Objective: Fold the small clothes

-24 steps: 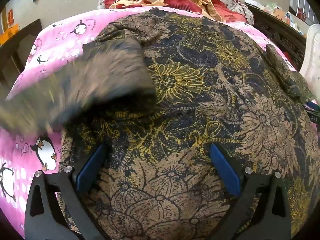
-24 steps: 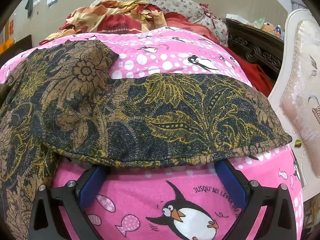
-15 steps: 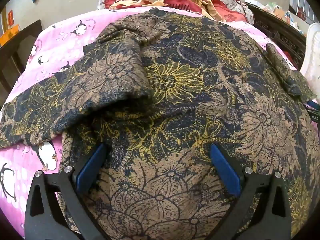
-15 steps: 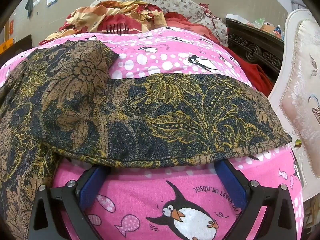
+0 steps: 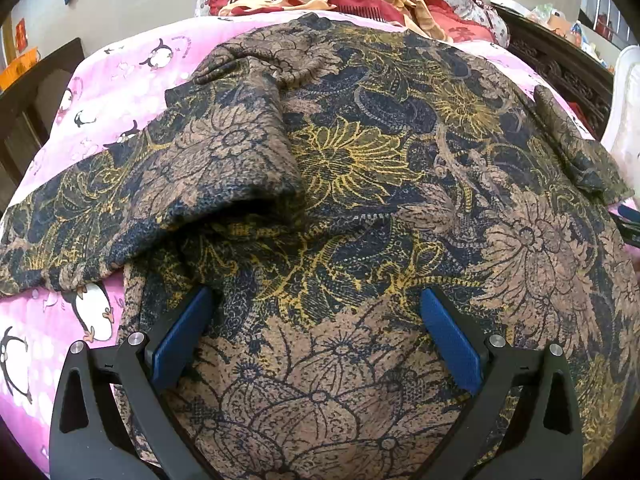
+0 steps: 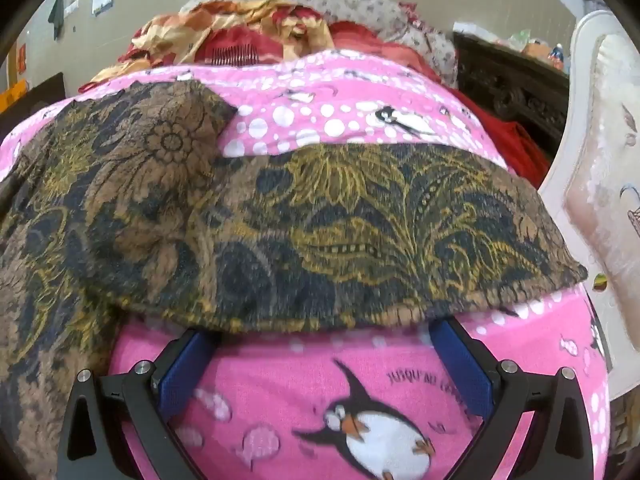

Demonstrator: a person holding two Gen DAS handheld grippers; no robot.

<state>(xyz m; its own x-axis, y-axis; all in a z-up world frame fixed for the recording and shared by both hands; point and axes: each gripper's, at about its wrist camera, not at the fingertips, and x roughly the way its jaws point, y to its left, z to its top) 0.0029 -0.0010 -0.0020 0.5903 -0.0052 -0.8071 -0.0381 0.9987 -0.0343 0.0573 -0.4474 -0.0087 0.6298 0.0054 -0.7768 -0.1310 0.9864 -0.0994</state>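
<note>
The left sleeve (image 5: 168, 184) has just landed folded across the shirt (image 5: 360, 208); both tools, left (image 5: 316, 320) and right (image 6: 324, 356), are released, so the right sleeve (image 6: 400, 232) seems next.

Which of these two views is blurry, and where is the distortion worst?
Left wrist view: sharp throughout, floral garment crisp, fisheye bending the pink penguin sheet at the edges. Right wrist view: slight motion smear along the sleeve hem and the nearest penguin print.
</note>
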